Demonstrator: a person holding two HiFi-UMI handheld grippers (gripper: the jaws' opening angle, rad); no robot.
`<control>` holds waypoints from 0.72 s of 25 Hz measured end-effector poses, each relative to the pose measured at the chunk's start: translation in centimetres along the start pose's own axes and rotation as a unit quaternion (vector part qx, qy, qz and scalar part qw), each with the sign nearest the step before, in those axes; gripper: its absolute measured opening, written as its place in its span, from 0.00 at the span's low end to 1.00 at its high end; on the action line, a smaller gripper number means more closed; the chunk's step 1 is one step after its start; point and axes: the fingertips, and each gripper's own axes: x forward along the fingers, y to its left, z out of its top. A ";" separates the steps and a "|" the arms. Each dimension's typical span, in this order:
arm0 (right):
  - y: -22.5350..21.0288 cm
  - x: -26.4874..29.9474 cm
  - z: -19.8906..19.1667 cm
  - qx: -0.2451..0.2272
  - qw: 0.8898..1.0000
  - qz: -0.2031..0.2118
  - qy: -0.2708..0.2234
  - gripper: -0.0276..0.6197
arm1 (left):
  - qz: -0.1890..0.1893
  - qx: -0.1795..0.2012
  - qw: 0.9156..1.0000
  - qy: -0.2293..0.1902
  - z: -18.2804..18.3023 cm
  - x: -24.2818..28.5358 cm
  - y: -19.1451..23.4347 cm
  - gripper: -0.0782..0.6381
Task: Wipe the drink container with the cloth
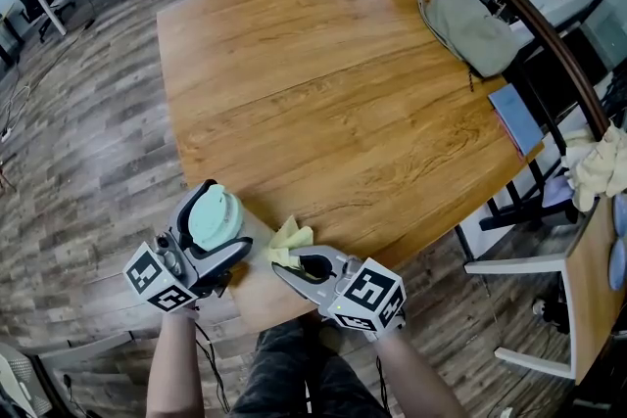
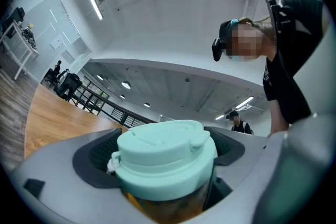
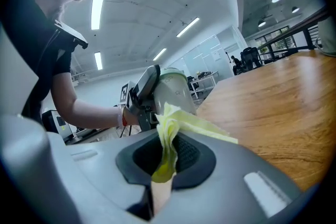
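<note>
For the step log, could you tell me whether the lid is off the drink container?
No, the mint-green lid sits on top of the drink container, which the left gripper holds between its jaws.

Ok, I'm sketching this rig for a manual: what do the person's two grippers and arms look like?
The left gripper and right gripper each have a light grey shell, black padded fingers and a cube of black-and-white square markers. The person wears a black short-sleeved shirt and a red wristband.
</note>
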 end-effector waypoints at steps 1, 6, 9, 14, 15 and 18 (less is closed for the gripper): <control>0.1 0.0 0.3 -0.005 1.000 0.004 -0.002 0.08 | -0.009 -0.002 1.000 -0.001 0.0 -0.2 0.0 0.77; 0.4 -0.2 3.9 -0.029 0.998 0.023 -0.041 0.08 | -0.050 -0.008 0.999 0.003 -0.1 -0.9 -0.1 0.77; 0.6 0.2 6.1 -0.047 0.997 0.037 -0.055 0.08 | -0.064 -0.004 0.998 0.009 -0.2 -1.0 -0.3 0.77; 0.8 0.9 9.3 -0.039 0.992 0.065 -0.096 0.08 | -0.081 0.019 0.996 0.029 -0.5 -0.6 -1.3 0.77; 0.7 0.9 9.7 -0.031 0.992 0.068 -0.106 0.08 | -0.084 0.023 0.996 0.032 -0.6 -0.5 -1.5 0.77; 0.2 0.9 10.5 -0.007 0.989 0.074 -0.127 0.08 | -0.091 0.037 0.994 0.044 -0.7 -0.3 -2.0 0.77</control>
